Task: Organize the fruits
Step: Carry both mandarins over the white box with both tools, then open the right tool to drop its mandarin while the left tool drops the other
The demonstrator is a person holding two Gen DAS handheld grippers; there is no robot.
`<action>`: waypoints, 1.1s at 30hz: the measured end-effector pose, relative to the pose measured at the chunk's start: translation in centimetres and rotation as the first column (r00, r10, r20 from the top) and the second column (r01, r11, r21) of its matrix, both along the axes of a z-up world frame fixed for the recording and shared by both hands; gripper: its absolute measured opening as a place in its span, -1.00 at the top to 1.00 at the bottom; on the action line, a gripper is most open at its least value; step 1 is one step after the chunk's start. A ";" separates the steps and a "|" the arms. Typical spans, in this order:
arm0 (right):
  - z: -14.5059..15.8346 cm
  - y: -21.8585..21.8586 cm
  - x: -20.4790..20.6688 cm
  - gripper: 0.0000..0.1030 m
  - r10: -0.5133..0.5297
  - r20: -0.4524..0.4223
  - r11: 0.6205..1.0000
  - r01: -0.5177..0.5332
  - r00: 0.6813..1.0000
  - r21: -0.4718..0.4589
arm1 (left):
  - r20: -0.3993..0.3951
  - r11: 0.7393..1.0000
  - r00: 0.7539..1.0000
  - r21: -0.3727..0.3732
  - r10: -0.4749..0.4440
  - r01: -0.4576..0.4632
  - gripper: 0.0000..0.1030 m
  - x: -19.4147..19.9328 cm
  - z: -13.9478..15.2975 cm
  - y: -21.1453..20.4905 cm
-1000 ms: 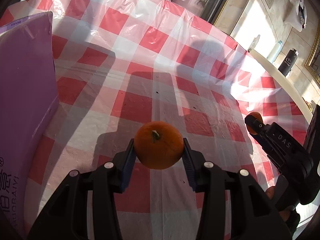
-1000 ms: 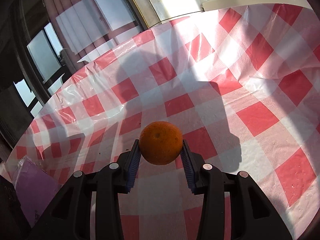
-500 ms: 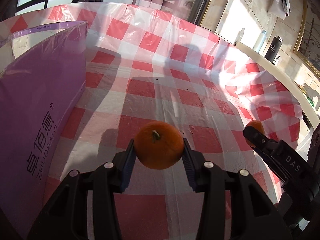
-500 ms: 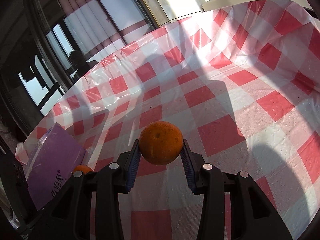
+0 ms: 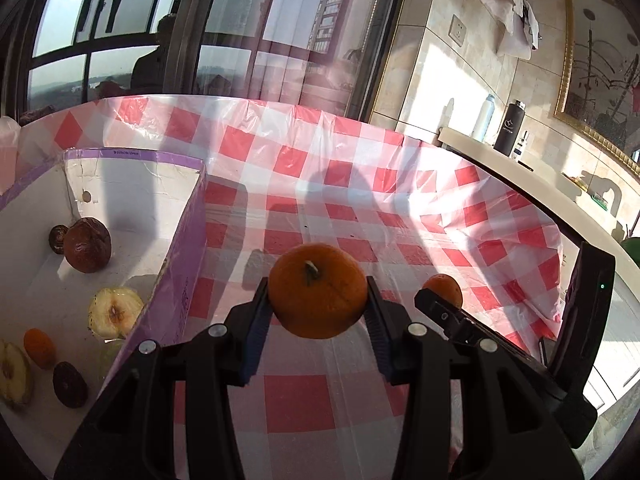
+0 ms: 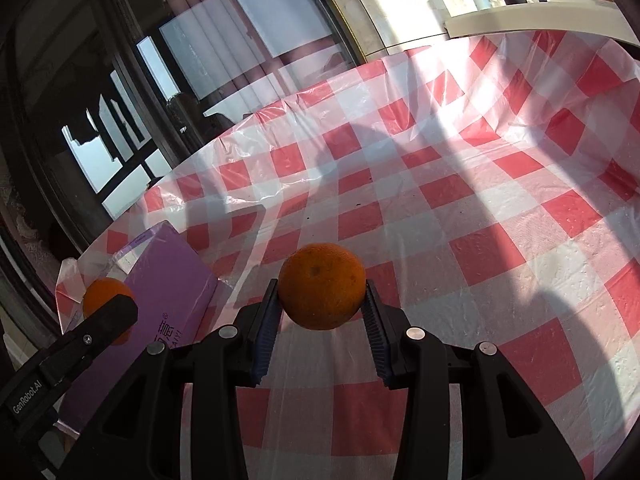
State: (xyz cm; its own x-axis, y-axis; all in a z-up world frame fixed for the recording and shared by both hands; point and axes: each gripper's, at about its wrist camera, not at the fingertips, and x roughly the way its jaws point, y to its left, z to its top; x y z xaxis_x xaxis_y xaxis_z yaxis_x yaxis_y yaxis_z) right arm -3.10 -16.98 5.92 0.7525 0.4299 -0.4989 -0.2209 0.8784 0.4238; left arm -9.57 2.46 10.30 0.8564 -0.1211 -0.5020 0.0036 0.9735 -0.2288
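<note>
My left gripper (image 5: 318, 300) is clamped on a stemmed mandarin (image 5: 317, 290), the blue pads (image 5: 256, 320) pressing its two sides, stem end facing the camera. It hangs clear above the red-and-white checked tablecloth (image 5: 360, 184), not touching it. At my nine o'clock in the left wrist view sits the open purple box (image 5: 176, 280) with its white inside; its near wall runs just beside my left finger. Inside the box I see a wrinkled brown fruit (image 5: 87, 245) at the far end with a small dark one (image 5: 58, 239) touching it, a halved pale fruit (image 5: 114, 312) cut side up against the purple wall, a small orange fruit (image 5: 38, 347), a dark round one (image 5: 70, 384) and another cut half (image 5: 14, 376) at the frame's edge.

At three o'clock in that same view my right gripper (image 5: 440, 304) shows from the side, an orange (image 5: 444, 289) peeking past its tip.

From the right wrist, my right gripper (image 6: 322, 300) is closed tight on the orange (image 6: 322, 286), pads on both flanks, held above the cloth (image 6: 460, 208). At eight o'clock there, the left gripper's finger (image 6: 108, 316) crosses in front of its mandarin (image 6: 105, 294), with the purple box (image 6: 168, 272) just behind them. A cream ledge (image 5: 520, 168) with a black bottle (image 5: 510, 128) and a white one (image 5: 484, 116) stands at two o'clock beyond the table.
</note>
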 end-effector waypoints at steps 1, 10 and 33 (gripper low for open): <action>0.8 0.8 -0.3 0.21 0.022 0.020 1.000 -0.022 1.000 -0.003 | 0.015 1.000 1.000 0.006 0.017 -0.017 0.13 -0.6 0.7 0.8; 6.3 12.7 -3.4 0.20 0.324 0.144 0.943 -0.307 0.935 -0.127 | -0.049 0.967 0.968 0.085 0.246 -0.241 0.12 -2.4 3.4 11.8; 2.8 29.7 1.0 -0.28 0.504 -0.188 0.651 -0.514 0.843 -0.559 | -0.382 0.960 0.881 0.105 0.279 -0.259 -0.79 1.2 -0.8 22.7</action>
State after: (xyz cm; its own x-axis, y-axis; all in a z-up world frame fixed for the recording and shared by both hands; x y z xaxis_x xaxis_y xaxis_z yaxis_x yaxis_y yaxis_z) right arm -2.09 12.74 8.70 0.4927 0.3758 -0.7849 -0.7052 0.7008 -0.1072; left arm -8.34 25.20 9.53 0.5872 0.1198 -0.8005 -0.3391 0.9344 -0.1089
